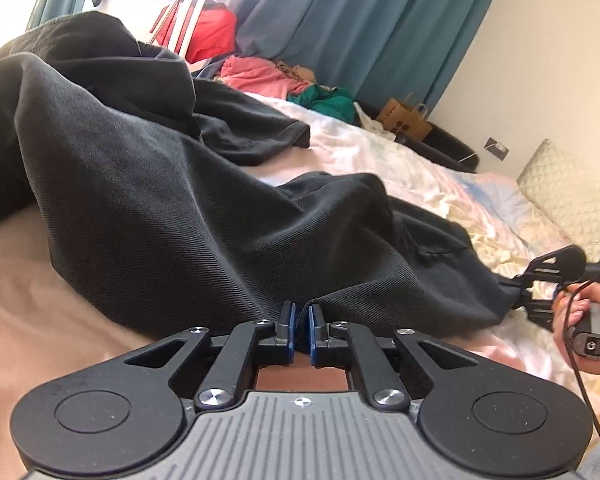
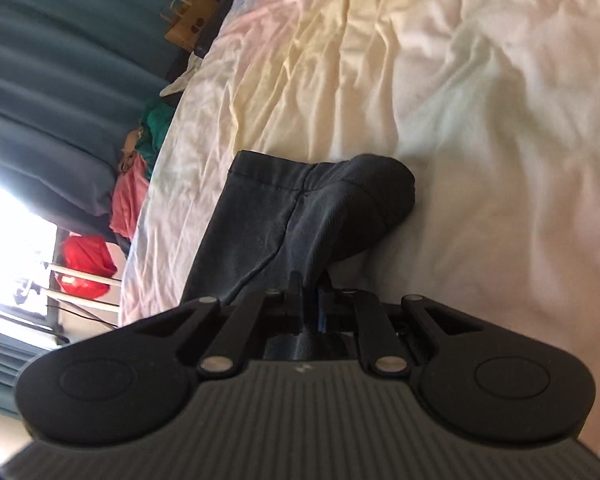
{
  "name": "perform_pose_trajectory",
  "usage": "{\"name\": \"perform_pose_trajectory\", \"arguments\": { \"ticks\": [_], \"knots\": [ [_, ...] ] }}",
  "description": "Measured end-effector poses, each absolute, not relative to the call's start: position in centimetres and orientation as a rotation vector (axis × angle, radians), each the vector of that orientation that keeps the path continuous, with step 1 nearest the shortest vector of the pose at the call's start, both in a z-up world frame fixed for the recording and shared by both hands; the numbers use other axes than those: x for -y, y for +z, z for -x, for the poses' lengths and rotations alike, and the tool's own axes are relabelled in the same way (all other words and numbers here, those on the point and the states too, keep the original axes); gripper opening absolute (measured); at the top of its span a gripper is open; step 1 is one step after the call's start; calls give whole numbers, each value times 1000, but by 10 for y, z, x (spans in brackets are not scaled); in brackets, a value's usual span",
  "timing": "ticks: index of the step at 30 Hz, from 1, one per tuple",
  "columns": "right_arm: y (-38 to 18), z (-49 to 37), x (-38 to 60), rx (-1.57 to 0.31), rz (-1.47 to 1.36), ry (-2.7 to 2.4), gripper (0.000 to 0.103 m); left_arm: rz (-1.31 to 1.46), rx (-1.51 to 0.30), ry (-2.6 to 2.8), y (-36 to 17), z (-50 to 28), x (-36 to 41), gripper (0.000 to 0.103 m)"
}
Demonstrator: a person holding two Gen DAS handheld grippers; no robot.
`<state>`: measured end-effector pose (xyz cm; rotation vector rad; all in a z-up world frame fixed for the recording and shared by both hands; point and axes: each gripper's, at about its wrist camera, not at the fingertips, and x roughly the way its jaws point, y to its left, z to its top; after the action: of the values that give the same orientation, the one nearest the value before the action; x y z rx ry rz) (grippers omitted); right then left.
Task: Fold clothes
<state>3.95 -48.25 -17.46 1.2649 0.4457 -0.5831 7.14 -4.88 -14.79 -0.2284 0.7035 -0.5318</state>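
Note:
A dark grey garment (image 1: 148, 184) lies spread and rumpled across the bed. My left gripper (image 1: 299, 318) is shut on its near edge, with cloth pinched between the blue pads. My right gripper (image 2: 311, 292) is shut on another edge of the same dark garment (image 2: 284, 216), which hangs in folds ahead of it. In the left wrist view the right gripper (image 1: 518, 286) shows at the right, held by a hand, gripping the garment's far corner.
The bed sheet (image 2: 460, 100) is pale pink and cream, and wrinkled. Pink, green and red clothes (image 1: 260, 76) are piled at the bed's far side by teal curtains (image 1: 372, 24). A paper bag (image 1: 406, 120) and a quilted pillow (image 1: 572, 192) lie further right.

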Motion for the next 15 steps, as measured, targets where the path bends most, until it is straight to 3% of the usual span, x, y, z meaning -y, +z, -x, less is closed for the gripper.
{"name": "perform_pose_trajectory", "arguments": {
  "ticks": [1,3,5,15],
  "knots": [
    [-176,-40,482,-444,-1288,-577,13,240,-708,-533,-146,-69,46,20],
    [-178,-42,481,-447,-1320,-564,17,300,-729,-536,-138,-65,35,51],
    [-178,-45,481,-454,-1329,-553,21,364,-734,-525,-130,-67,25,63],
    [-176,-55,481,-483,-1277,-555,26,472,-742,-440,-131,-86,9,72]
  ]
}}
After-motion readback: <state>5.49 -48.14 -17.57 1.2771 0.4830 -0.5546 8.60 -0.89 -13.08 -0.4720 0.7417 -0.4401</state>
